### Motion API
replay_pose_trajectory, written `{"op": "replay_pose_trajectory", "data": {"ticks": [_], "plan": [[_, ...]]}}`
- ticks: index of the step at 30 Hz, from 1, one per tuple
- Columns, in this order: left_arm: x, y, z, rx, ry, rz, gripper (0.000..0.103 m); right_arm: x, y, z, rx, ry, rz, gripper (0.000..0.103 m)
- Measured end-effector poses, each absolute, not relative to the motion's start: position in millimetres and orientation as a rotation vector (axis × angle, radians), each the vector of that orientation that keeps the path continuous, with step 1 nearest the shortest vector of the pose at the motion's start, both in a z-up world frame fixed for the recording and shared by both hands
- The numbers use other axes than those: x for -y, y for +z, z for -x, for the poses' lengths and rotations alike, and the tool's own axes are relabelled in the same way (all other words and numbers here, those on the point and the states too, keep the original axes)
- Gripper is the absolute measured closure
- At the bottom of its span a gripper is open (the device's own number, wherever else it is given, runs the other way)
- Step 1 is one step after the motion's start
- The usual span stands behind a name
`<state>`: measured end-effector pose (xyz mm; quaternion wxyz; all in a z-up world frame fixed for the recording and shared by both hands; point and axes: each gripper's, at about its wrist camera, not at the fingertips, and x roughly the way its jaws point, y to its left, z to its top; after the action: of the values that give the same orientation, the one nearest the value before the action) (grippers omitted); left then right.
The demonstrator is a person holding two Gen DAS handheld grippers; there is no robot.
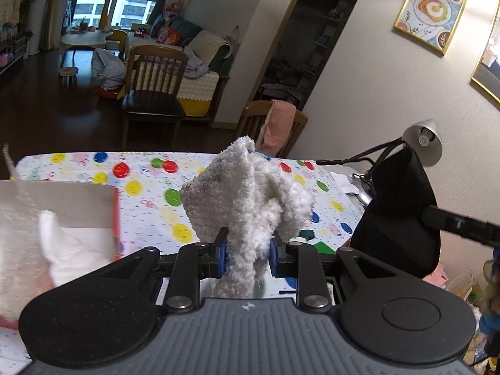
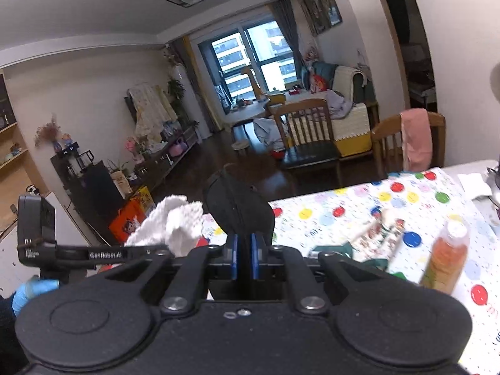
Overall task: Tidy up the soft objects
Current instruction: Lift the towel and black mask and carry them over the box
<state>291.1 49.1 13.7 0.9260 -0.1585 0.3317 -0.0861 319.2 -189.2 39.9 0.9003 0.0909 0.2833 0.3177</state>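
In the left wrist view my left gripper [image 1: 247,247] is shut on a white fluffy cloth [image 1: 250,187], which bunches up above the blue pads and hangs a little below them. It is lifted above the dotted tablecloth [image 1: 140,168]. To its right hangs a black soft item [image 1: 397,212] with a thin strap. In the right wrist view my right gripper [image 2: 243,256] is shut on that black soft item [image 2: 239,209], which stands up from the pads. The white cloth [image 2: 172,225] and the left gripper's body [image 2: 37,234] show at the left, held by a blue-gloved hand [image 2: 31,287].
An open box [image 1: 62,200] at the table's left holds another white cloth [image 1: 62,256]. A bottle of orange liquid [image 2: 447,253], a printed pouch [image 2: 375,237] and a green item [image 2: 331,250] lie on the table. A desk lamp [image 1: 425,140] stands at the right; a chair with a pink towel [image 1: 278,125] is behind.
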Motion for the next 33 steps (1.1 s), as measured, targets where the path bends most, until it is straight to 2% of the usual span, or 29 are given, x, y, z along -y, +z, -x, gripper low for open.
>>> {"op": "replay_pose_trajectory", "data": {"ticks": [19, 33], "plan": [[-183, 35, -243, -0.661, -0.051, 0.266, 0.079, 30, 68, -326, -0.556, 0.815, -0.138, 0.095], [-264, 13, -234, -0.711, 0.081, 0.234, 0.079, -72, 37, -340, -0.606, 0.857, -0.117, 0.095]]}}
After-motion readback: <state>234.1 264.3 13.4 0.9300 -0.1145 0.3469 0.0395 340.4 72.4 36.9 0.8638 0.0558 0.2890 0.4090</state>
